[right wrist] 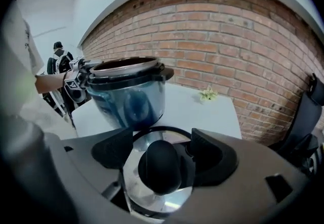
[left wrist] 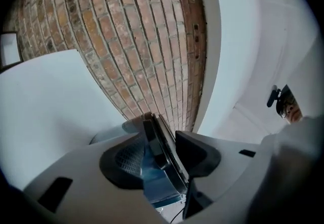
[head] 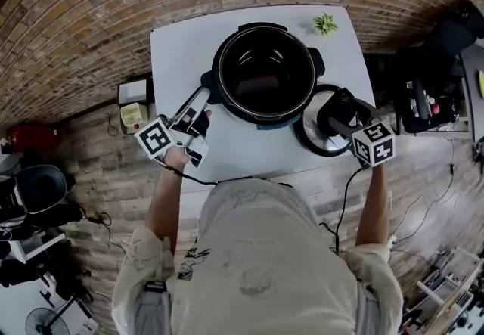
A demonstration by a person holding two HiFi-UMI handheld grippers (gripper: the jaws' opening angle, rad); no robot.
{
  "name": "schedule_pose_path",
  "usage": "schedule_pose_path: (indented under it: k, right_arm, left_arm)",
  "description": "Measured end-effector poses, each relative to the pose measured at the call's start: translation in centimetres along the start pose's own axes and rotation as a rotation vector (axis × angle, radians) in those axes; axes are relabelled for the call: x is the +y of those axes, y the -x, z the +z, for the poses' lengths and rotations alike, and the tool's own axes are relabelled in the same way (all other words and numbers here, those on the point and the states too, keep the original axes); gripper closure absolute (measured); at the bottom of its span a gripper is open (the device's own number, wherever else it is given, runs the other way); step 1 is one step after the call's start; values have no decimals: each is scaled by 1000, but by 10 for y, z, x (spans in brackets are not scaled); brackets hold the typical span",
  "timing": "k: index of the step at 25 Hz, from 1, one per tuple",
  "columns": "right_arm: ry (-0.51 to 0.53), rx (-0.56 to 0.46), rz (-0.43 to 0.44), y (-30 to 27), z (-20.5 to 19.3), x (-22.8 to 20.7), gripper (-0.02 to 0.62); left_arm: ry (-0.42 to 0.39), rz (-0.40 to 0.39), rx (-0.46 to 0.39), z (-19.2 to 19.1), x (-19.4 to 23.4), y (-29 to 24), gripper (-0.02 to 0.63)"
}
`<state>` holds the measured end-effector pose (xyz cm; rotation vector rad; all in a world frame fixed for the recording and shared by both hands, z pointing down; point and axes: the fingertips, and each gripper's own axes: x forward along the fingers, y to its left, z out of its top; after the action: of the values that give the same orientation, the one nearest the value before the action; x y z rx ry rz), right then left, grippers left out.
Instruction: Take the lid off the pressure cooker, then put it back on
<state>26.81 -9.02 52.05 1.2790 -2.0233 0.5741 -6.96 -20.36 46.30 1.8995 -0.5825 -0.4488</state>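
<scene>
Plainly, on the table (head: 175,61) the cooker (head: 265,72) stands open, its lid (head: 311,135) lying flat just right of it. The right gripper (right wrist: 161,143) straddles the knob (right wrist: 159,167), jaws apart, likely to lift it back. The left gripper (left wrist: 159,142), jaws apart about the handle (head: 209,95), seems ready to steady.

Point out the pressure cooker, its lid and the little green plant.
pressure cooker (head: 265,76), head view, inside of the open pot.
lid (head: 311,129), head view, left part of its bare metal top.
green plant (head: 325,23), head view, its leaves.
</scene>
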Motion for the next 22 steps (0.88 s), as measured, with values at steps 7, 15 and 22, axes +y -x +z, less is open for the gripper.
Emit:
schedule_pose_path:
  k: [7,15,22]
  right_arm:
    - [27,254,100,-27,-43,9,222]
    - [169,477,89,-45,-70,0,247]
    - [200,601,160,-56,-75,9,285]
  left_arm:
    - [67,-52,40,-5,-3,-16,405]
    - [146,-30,44,-5,9,-21,422]
    - [219,-16,14,-3,13,-20,472]
